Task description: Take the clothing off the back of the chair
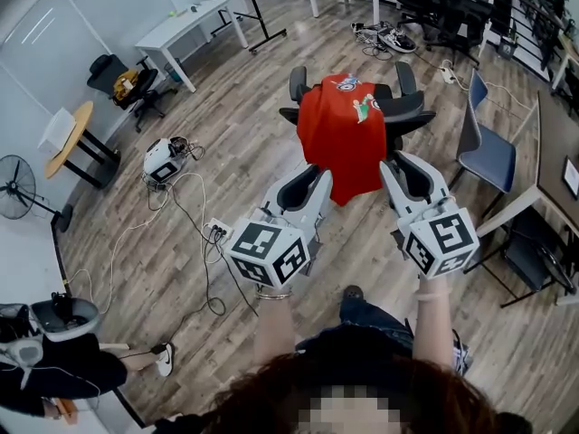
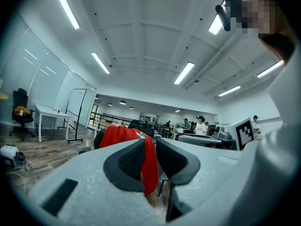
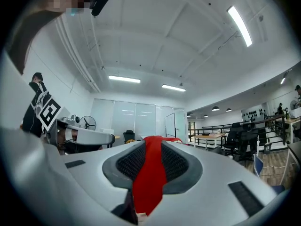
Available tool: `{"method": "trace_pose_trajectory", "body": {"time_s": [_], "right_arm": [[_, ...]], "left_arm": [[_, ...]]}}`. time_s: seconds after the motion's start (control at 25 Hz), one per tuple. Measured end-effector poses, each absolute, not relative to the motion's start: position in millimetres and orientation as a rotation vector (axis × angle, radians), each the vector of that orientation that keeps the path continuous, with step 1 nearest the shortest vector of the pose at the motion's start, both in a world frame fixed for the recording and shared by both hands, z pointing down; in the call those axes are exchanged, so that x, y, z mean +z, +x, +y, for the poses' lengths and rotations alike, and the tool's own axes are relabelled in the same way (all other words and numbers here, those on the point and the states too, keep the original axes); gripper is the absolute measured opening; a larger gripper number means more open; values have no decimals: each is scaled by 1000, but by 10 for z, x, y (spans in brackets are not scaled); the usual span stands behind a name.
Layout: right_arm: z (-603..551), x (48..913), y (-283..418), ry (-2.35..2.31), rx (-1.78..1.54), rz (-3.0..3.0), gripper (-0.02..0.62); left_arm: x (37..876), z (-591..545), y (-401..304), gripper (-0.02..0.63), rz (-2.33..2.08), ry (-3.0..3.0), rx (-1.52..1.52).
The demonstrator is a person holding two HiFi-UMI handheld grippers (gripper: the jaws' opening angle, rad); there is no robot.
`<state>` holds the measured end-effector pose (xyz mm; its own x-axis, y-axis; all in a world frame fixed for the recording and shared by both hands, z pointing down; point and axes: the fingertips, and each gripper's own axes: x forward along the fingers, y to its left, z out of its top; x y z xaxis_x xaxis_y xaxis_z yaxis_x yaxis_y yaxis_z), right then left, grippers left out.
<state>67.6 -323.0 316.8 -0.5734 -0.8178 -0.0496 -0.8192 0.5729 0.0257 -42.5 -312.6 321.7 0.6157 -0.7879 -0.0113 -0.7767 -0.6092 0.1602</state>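
Observation:
A red shirt (image 1: pixel 342 134) with a printed patch hangs over the back of a black office chair (image 1: pixel 404 107) in the middle of the wooden floor. My left gripper (image 1: pixel 318 177) and right gripper (image 1: pixel 395 165) are held level side by side, pointing at the shirt's lower part from a short way off. Both stand open by a narrow gap with nothing between the pads. In the left gripper view the left gripper (image 2: pixel 149 145) shows the shirt (image 2: pixel 120 134) ahead through its gap. In the right gripper view the right gripper (image 3: pixel 153 147) frames the red cloth (image 3: pixel 150 178) the same way.
A blue chair (image 1: pixel 488 152) and a dark desk (image 1: pixel 554 156) stand to the right. A power strip with cables (image 1: pixel 217 231) and a white round device (image 1: pixel 163 159) lie at the left. A white table (image 1: pixel 185 25) stands far left, a fan (image 1: pixel 16 188) by the wall.

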Motion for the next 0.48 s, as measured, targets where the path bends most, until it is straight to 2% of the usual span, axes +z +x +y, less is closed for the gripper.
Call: {"method": "trace_pose_trajectory", "body": {"time_s": [0.12, 0.48], "right_arm": [[-3356, 3212, 670, -1440, 57, 2765, 95], [-3725, 3510, 711, -1489, -45, 2802, 164]], "left_arm": [[3241, -3251, -491, 98, -1322, 2663, -141], [3497, -3609, -580, 211, -1281, 2555, -133]]}}
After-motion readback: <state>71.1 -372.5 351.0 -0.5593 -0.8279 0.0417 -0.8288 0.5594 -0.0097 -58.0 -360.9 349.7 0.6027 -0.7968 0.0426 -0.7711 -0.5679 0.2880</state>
